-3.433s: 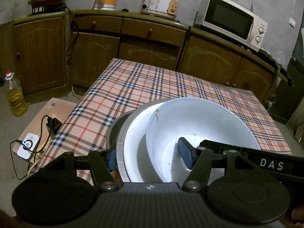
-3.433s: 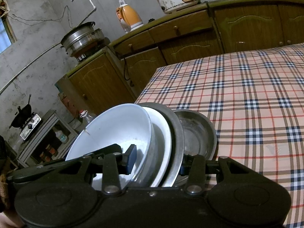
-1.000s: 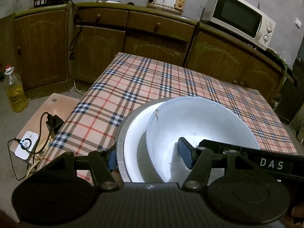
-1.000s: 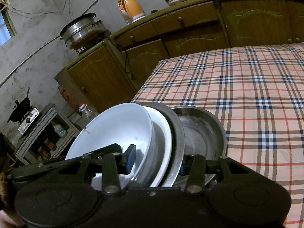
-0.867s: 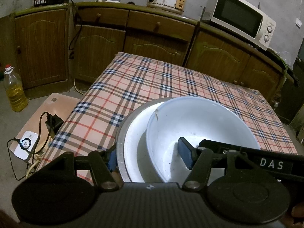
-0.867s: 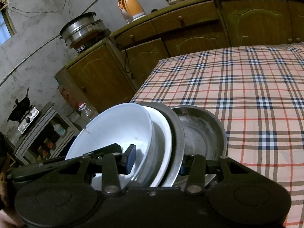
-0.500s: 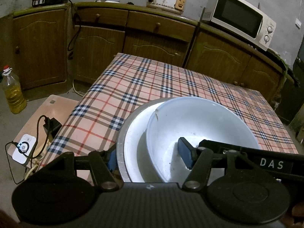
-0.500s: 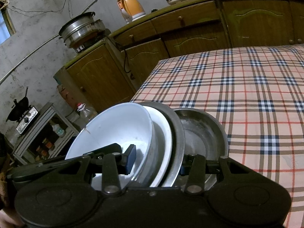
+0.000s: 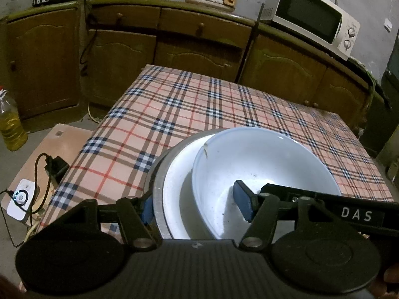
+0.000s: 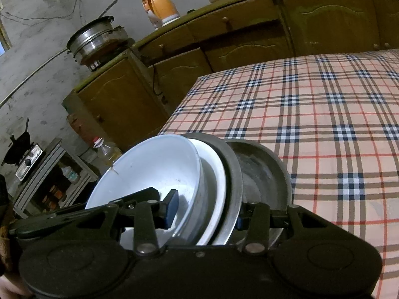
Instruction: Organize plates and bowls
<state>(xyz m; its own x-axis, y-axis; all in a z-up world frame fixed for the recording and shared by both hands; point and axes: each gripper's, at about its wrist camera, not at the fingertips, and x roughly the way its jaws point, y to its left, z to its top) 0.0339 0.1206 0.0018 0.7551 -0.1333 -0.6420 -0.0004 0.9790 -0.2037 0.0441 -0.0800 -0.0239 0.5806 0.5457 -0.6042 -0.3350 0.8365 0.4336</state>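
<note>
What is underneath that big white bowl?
The white bowl nests in a white plate, which sits in a metal plate. Another metal dish lies behind. Whether more dishes lie between is hidden.

Dim and yellowish throughout, brightest on the white bowl (image 9: 261, 164) (mild glare inside); soft shadows across the checked tablecloth (image 9: 189, 109). Strong fisheye bending, dark corners, slightly grainy but sharp.

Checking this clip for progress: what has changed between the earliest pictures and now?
The stack has shifted relative to the table: in the right wrist view more of the steel pan shows behind the steel plate. No grip changed: the left gripper and right gripper still clamp the white bowl, white plate and steel plate.
</note>
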